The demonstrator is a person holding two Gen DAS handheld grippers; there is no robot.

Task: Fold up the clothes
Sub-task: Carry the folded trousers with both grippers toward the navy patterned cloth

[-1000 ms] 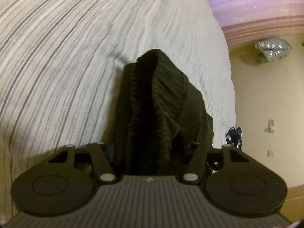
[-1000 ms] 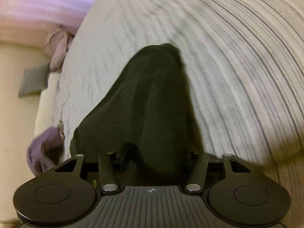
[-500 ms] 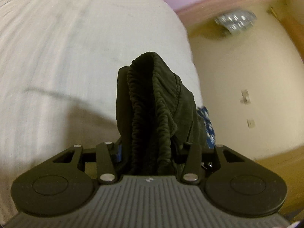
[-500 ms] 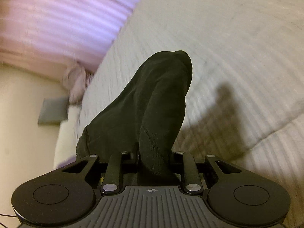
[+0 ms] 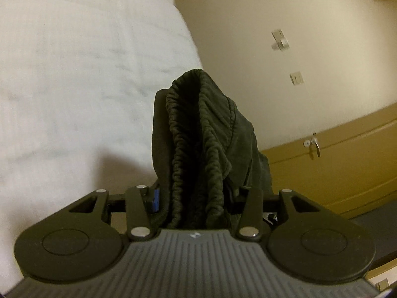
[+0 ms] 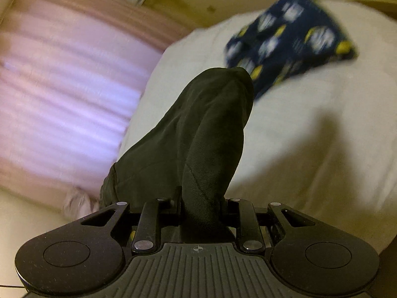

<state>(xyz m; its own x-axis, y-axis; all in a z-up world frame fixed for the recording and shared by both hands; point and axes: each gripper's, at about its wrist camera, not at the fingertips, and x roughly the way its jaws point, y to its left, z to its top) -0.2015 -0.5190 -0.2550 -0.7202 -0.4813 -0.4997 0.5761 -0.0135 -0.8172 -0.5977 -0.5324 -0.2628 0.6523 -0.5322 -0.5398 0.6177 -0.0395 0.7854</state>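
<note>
The left gripper point(image 5: 196, 134) is clamping the dark green garment's point(image 5: 211, 134) gathered waistband; the right gripper point(image 6: 203, 134) is clamping its smooth fabric above the white bed point(image 6: 310, 136).

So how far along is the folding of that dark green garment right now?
Looks done: a navy patterned cloth already lies flat on the white bedcover. In hand: the dark green garment with the gathered elastic waistband is clamped in both the left gripper and the right gripper, bunched up above the bed. Left: no finished fold shows; it needs laying down and folding.
</note>
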